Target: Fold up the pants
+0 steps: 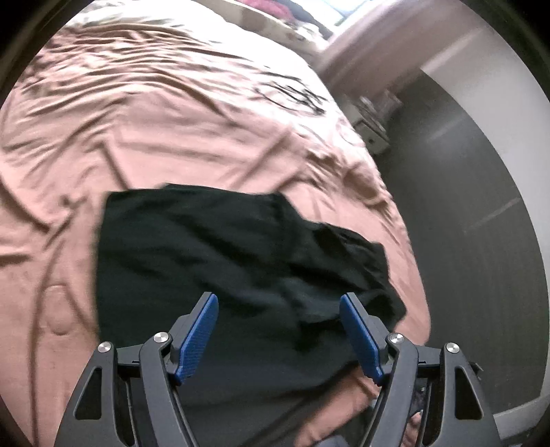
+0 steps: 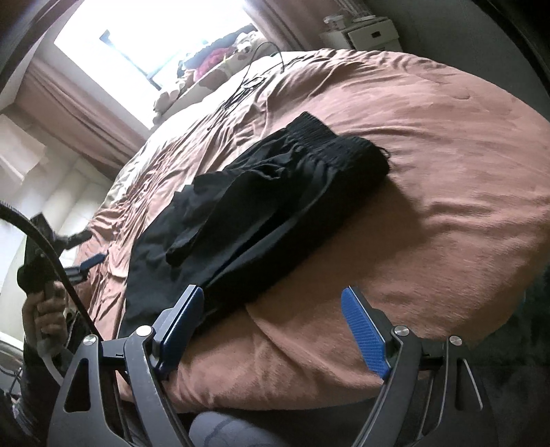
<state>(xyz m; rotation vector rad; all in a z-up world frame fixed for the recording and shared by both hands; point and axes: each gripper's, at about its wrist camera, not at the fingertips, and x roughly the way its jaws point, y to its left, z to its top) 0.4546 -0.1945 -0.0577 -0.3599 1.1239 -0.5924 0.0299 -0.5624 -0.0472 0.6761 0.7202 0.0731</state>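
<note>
Two wrist views of a bed w/ a rust-brown duvet (image 2: 429,178). Black pants (image 2: 275,192) lie folded on the duvet, near the bed's front edge; elastic waistband (image 2: 330,137) at the far end in the right wrist view, a loose fold of fabric bunched on top toward the near end. In the left wrist view the pants (image 1: 213,258) appear as a dark slab w/ a rumpled lobe at right, close to the mattress edge; frame is motion-blurred.

Left gripper (image 1: 278,330): jaws spread wide, blue pads apart, nothing between them; it hangs over the pants, not touching as far as can be told. The same tool shows at far left of the right wrist view, held in a hand (image 2: 43,309), w/ a black cable (image 2: 51,247) running past it.

Right gripper (image 2: 271,326): jaws spread wide, empty; left pad sits in front of the pants' near end, right pad in front of bare duvet. Contact w/ cloth cannot be told.

Bkgd: bright window (image 2: 144,37) w/ curtains (image 2: 68,103), a white drawer unit (image 2: 371,32), thin black wires (image 2: 251,82) on the far part of the duvet, grey floor (image 1: 464,192) beside the bed.
</note>
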